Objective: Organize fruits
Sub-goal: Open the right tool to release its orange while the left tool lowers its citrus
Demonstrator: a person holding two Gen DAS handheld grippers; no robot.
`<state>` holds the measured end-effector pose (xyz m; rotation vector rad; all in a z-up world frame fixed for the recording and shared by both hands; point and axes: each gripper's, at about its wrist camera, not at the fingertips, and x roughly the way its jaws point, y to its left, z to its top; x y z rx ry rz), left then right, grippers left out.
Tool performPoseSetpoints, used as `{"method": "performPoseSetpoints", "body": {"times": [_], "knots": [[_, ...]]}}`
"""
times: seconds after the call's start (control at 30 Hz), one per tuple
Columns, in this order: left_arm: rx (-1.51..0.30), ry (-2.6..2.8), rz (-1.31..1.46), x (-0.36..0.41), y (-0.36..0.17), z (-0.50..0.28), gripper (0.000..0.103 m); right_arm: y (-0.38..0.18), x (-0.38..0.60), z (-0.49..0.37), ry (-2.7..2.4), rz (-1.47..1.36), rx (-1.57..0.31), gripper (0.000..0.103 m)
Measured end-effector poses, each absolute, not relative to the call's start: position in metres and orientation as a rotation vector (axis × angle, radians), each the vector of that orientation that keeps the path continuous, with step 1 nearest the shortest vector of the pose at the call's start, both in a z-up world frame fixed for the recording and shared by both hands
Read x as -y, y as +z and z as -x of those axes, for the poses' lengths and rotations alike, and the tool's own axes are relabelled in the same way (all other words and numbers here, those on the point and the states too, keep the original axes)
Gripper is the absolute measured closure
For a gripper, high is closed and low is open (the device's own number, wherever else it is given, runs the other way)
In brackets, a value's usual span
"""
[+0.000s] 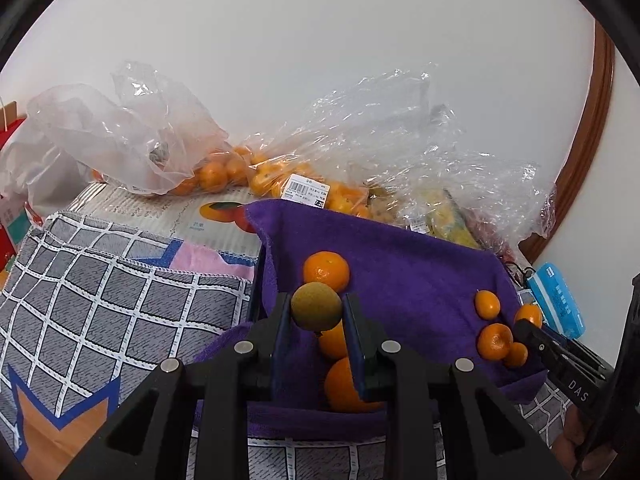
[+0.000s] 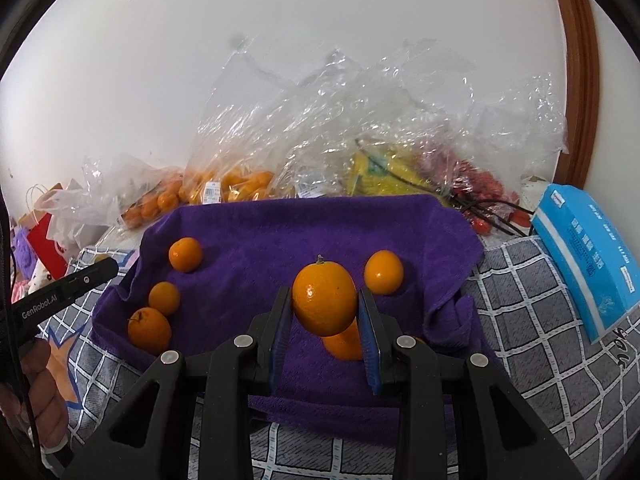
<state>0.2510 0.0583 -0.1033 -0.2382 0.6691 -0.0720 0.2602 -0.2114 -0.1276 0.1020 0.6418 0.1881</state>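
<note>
My left gripper [image 1: 316, 307] is shut on a greenish-yellow tangerine [image 1: 316, 306] and holds it above the purple towel [image 1: 400, 272]. My right gripper [image 2: 324, 304] is shut on an orange tangerine [image 2: 324, 300] above the same purple towel [image 2: 280, 224]. Several loose tangerines lie on the towel, such as one [image 1: 326, 270] beyond the left fingers and one [image 2: 383, 272] to the right of the right fingers. The right gripper's tip also shows in the left wrist view [image 1: 528, 330], and the left gripper's tip in the right wrist view [image 2: 100, 270].
Clear plastic bags of tangerines [image 1: 224, 172], bananas [image 2: 384, 176] and red fruit [image 2: 480, 184] lie along the wall behind the towel. A blue box [image 2: 588, 256] lies at the right. A grey checked cloth [image 1: 100, 300] covers the table. Red paper bags [image 2: 52, 240] stand at the far left.
</note>
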Motion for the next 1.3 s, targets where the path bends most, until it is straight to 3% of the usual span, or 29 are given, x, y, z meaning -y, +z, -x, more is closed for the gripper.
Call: {"method": "performPoseSetpoints", "body": {"times": [1.3], "knots": [[-0.747, -0.087, 0.280, -0.063, -0.118, -0.261, 0.078, -0.160, 0.179, -0.268, 0.287, 0.006, -0.811, 0.071]]}}
